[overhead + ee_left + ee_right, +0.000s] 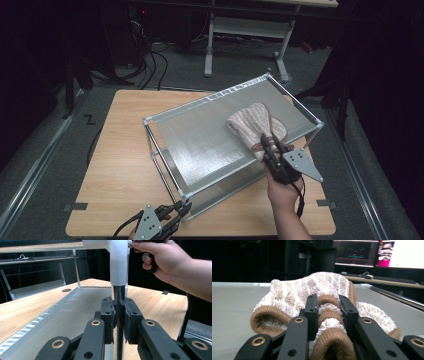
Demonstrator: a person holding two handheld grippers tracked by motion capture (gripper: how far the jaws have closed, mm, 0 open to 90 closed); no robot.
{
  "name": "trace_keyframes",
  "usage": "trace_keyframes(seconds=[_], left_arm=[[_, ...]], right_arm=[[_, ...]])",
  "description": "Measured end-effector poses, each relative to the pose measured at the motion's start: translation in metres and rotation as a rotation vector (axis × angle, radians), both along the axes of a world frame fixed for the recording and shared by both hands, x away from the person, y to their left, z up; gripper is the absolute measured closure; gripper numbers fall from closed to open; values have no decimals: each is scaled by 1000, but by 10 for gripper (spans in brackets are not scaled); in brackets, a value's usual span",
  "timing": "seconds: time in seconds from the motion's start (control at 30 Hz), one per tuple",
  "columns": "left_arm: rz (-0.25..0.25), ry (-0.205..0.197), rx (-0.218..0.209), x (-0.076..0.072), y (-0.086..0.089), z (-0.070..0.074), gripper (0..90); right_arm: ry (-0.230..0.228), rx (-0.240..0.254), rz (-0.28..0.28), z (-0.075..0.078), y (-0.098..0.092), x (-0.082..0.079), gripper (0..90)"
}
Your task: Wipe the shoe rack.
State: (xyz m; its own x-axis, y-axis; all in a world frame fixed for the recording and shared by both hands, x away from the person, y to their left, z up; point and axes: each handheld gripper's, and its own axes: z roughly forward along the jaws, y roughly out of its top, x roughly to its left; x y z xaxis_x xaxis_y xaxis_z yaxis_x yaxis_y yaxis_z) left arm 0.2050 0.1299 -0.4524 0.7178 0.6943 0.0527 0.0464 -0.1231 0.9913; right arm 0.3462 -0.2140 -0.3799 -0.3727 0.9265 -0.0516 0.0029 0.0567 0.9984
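Observation:
A metal two-level rack (210,142) stands askew on the wooden table. On its top shelf lies a folded brown and white striped towel (252,127). My right gripper (270,146) is shut on the towel's near edge; in the right gripper view the brown hems of the towel (312,292) bulge between the pads. My left gripper (181,207) sits at the rack's near corner, shut on the shiny upright post (119,297) just below its white corner joint (118,262). The person's right hand (170,261) shows beyond that post.
The rack's lower shelf (70,312) runs away from the left gripper, with bare tabletop (120,150) to its left. A white-legged table (245,35) and cables stand on the floor behind. Lit monitors (382,253) glow far beyond the towel.

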Motion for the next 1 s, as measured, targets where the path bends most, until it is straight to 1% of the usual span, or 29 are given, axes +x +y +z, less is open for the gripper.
trace_keyframes(seconds=[0.17, 0.27, 0.5, 0.6, 0.73, 0.83, 0.87, 1.0], left_arm=[[0, 0, -2, 0, 0, 0, 798], [-1, -1, -3, 0, 0, 0, 798], [-1, -1, -2, 0, 0, 0, 798], [-2, -3, -5, 0, 0, -1, 797], [-1, -3, -6, 0, 0, -1, 797], [-1, -3, -8, 0, 0, -1, 797], [-1, -1, -10, 0, 0, -1, 797], [-3, 0, -11, 0, 0, -1, 796]], right_arm=[[10, 10, -66, 2, -19, 13, 728], [15, 3, -111, 3, -32, 21, 728], [34, 8, -187, 7, -57, 36, 729], [36, 7, -193, 7, -60, 38, 729], [44, 20, -184, 7, -61, 39, 731], [50, 40, -162, 7, -58, 36, 731], [49, 39, -153, 7, -56, 34, 731], [41, 46, -96, 5, -43, 22, 730]])
